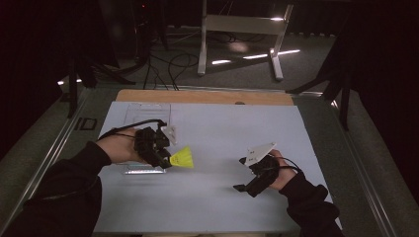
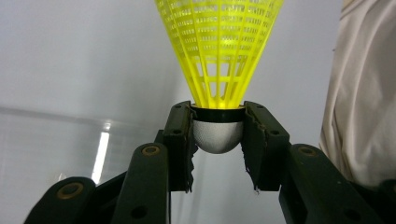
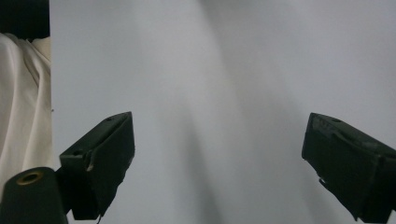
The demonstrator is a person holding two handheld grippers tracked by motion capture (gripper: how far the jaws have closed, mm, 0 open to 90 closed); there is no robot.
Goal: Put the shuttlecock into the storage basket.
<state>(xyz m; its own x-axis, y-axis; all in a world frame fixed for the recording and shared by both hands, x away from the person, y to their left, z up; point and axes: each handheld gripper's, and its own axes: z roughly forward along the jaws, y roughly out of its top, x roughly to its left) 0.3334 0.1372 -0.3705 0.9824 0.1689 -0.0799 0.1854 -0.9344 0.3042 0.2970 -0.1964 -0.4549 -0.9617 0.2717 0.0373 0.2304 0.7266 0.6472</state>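
1. Left gripper [image 1: 167, 159] clenched on the grey rounded cork of a yellow plastic mesh shuttlecock [image 2: 218, 70]; skirt points away from the jaws.
2. Shuttlecock held just right of a clear plastic tray [image 1: 146, 114] on the white surface [image 1: 212, 197].
3. Right gripper [image 1: 245, 185] released, jaws wide apart, well right of the shuttlecock, low over the surface.

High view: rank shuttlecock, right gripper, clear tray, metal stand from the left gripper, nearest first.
1. shuttlecock: clamped in the left gripper.
2. clear tray: under and behind it, table's left.
3. right gripper: across the table, right.
4. metal stand: on the floor beyond the table.
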